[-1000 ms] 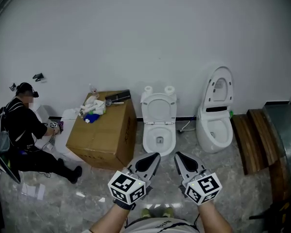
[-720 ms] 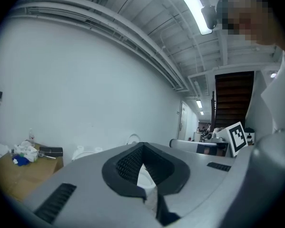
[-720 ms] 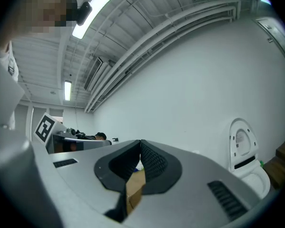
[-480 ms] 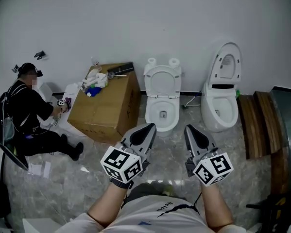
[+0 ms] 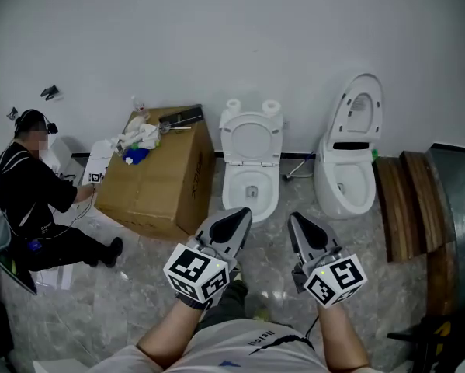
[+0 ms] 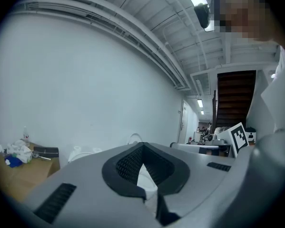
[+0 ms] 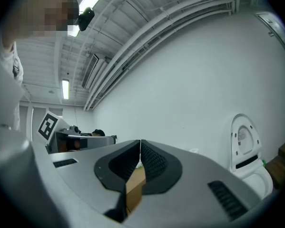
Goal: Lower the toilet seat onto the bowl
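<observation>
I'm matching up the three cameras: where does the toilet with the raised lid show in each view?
Head view: the toilet with the raised lid stands right of centre, against the wall.
Left gripper view: mostly hidden behind the jaws; a white arc just above them may be its lid.
Right gripper view: at the far right edge.
Shared landmark: the white wall behind it.

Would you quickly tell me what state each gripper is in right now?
Left gripper: closed, holding nothing.
Right gripper: closed, holding nothing.
</observation>
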{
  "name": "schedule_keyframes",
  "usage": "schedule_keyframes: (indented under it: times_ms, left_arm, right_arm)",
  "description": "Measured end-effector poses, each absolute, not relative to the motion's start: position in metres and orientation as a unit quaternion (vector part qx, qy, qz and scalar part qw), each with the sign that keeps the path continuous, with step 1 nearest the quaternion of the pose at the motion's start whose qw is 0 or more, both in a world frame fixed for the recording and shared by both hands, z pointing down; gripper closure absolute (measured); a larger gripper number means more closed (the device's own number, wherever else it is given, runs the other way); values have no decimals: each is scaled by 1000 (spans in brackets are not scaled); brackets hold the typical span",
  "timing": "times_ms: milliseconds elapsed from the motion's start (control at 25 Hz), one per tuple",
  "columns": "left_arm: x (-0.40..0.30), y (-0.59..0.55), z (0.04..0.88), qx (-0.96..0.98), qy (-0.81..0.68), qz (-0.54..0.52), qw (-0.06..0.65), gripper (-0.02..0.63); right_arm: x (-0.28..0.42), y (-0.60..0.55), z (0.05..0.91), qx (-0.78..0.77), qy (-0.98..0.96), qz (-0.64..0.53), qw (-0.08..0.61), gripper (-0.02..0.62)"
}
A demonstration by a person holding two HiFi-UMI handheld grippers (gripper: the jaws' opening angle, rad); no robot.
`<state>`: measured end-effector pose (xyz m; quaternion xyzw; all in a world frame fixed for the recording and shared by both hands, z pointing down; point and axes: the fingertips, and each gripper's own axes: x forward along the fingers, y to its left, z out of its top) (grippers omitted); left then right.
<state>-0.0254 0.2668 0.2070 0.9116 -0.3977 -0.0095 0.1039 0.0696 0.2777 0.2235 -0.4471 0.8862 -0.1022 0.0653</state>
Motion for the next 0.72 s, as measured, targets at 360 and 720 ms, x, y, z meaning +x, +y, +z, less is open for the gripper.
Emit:
schedule_keyframes:
  times_ms: [360,720]
  left_arm:
    - [-37,139,222,923,-376,6,76,597]
    - [-53,29,240,938,-338,11,82,597]
  right_arm:
    - [44,152,246,-467,878,-97,30,578]
    - [12,50,273,-484,869,-99,-7,577]
